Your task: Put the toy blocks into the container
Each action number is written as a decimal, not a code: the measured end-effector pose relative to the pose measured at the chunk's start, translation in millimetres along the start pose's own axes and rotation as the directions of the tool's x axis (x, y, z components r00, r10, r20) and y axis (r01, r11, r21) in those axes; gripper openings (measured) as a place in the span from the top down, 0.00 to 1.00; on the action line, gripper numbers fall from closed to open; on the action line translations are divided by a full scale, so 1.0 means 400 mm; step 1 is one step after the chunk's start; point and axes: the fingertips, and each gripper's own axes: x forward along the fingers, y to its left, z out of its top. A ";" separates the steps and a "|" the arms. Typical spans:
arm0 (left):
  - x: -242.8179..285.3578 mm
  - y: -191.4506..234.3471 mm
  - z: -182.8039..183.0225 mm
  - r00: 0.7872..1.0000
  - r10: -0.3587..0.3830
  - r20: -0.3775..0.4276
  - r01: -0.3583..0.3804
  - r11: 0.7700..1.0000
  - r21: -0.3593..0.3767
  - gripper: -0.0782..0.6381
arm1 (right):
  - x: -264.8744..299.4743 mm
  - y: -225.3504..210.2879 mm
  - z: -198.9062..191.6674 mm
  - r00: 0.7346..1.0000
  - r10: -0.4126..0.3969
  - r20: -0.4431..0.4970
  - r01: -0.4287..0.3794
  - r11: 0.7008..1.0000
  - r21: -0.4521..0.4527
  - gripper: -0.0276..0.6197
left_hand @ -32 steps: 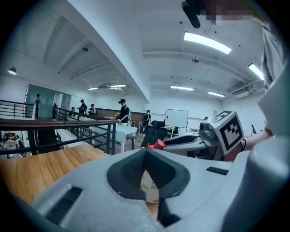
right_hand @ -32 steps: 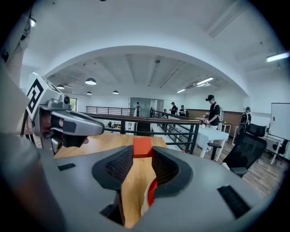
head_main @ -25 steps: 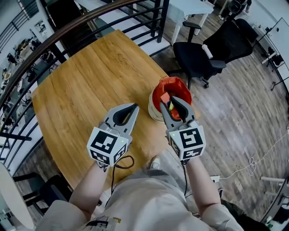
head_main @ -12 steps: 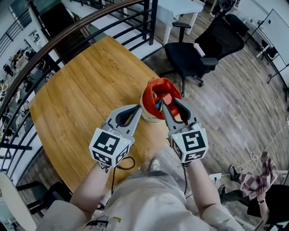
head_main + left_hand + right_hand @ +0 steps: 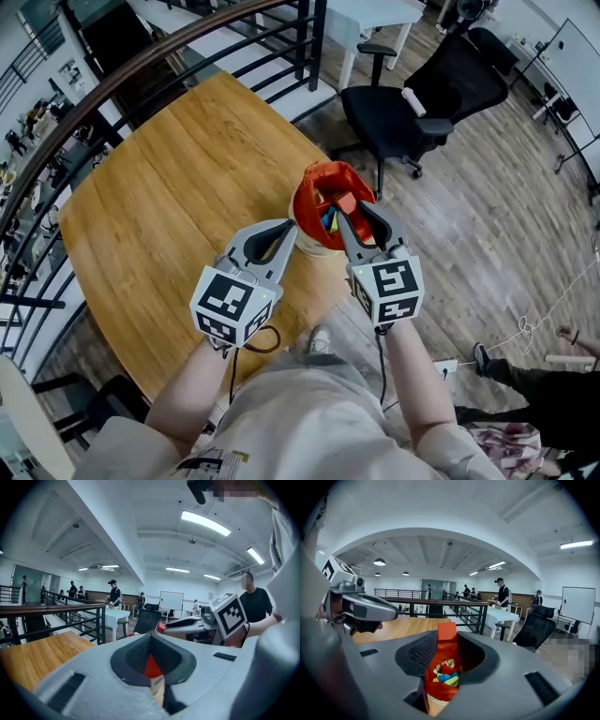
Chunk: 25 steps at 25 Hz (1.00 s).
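Orange block (image 5: pixel 447 633) upright above container (image 5: pixel 440 692)

You hold an orange block (image 5: pixel 446 632) in your right gripper's (image 5: pixel 349 206) grey, black-padded jaws. Just past its tips, the red, cream-based container (image 5: pixel 438 692) shows blue, green, yellow and red blocks (image 5: pixel 444 670). Your left gripper (image 5: pixel 286 227) matches: grey, with black-and-white markers.

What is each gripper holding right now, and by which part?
Right gripper pinches an orange block by its two sides, over the container; left gripper holds nothing.
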 end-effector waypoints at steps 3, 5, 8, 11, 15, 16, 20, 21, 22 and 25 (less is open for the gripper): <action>0.003 0.009 -0.012 1.000 0.002 -0.009 -0.002 1.000 -0.005 0.87 | 0.036 -0.004 -0.042 0.998 0.007 -0.060 -0.006 1.000 0.005 0.75; 0.005 0.016 -0.020 1.000 0.004 -0.015 -0.004 1.000 -0.008 0.87 | 0.058 -0.004 -0.070 0.995 0.016 -0.094 -0.015 1.000 0.011 0.75; 0.008 0.026 -0.031 1.000 0.007 -0.023 -0.007 1.000 -0.015 0.87 | 0.088 -0.004 -0.108 0.990 0.029 -0.138 -0.027 0.999 0.017 0.75; 0.011 0.035 -0.039 1.000 0.009 -0.030 -0.010 1.000 -0.021 0.87 | 0.113 -0.001 -0.141 0.983 0.047 -0.180 -0.044 0.999 0.020 0.75; 0.020 0.040 -0.053 0.999 0.006 -0.038 -0.007 1.000 -0.027 0.87 | 0.139 0.005 -0.195 0.966 0.072 -0.249 -0.066 0.997 0.035 0.75; 0.022 0.040 -0.057 0.999 0.004 -0.040 -0.006 1.000 -0.029 0.87 | 0.145 0.007 -0.207 0.961 0.079 -0.263 -0.071 0.997 0.040 0.75; 0.033 0.042 -0.066 0.999 0.000 -0.047 -0.002 0.999 -0.035 0.87 | 0.160 0.010 -0.247 0.943 0.105 -0.317 -0.091 0.994 0.060 0.75; 0.035 0.043 -0.068 0.999 -0.001 -0.049 -0.001 0.999 -0.037 0.87 | 0.163 0.011 -0.255 0.937 0.109 -0.332 -0.094 0.994 0.061 0.75; 0.038 0.044 -0.070 0.999 -0.002 -0.050 0.000 0.999 -0.039 0.87 | 0.166 0.012 -0.263 0.931 0.112 -0.348 -0.097 0.993 0.061 0.75; 0.045 0.046 -0.075 0.999 -0.004 -0.054 0.002 0.999 -0.044 0.87 | 0.171 0.014 -0.290 0.911 0.126 -0.393 -0.110 0.992 0.064 0.75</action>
